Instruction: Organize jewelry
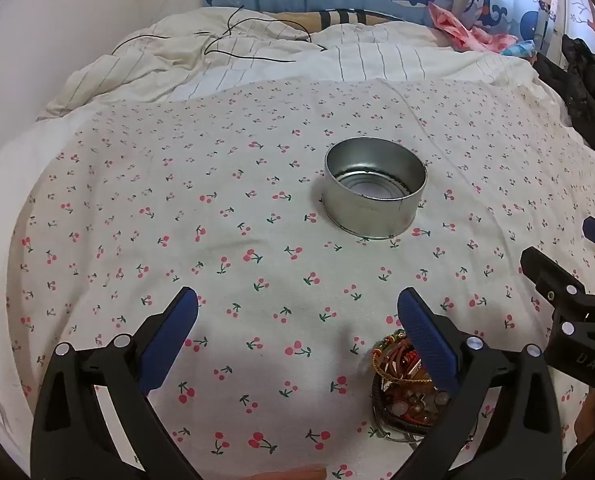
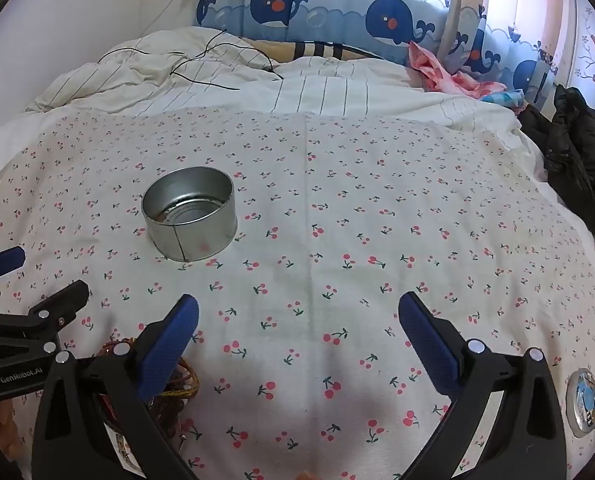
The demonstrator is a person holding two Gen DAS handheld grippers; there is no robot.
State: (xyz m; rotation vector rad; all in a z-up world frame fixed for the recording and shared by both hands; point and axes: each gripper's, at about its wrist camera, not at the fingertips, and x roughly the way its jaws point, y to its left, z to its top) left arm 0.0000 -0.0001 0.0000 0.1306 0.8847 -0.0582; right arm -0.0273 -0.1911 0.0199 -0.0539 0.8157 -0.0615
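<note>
A round silver tin point(image 1: 375, 192) stands open and empty on the cherry-print sheet; it also shows in the right wrist view point(image 2: 190, 213). A pile of beaded bracelets and cords point(image 1: 401, 388) lies on the sheet under my left gripper's right finger; in the right wrist view the pile point(image 2: 177, 384) lies partly hidden behind the right gripper's left finger. My left gripper point(image 1: 297, 316) is open and empty above the sheet. My right gripper point(image 2: 297, 320) is open and empty, beside the left one point(image 2: 29, 320).
The tin's lid point(image 2: 584, 402) with a blue picture lies on the sheet at the lower right. A rumpled striped duvet with a black cable point(image 1: 249, 40) lies behind. Dark clothing point(image 2: 577, 160) is piled at the right edge. Whale-print curtains point(image 2: 337, 12) hang at the back.
</note>
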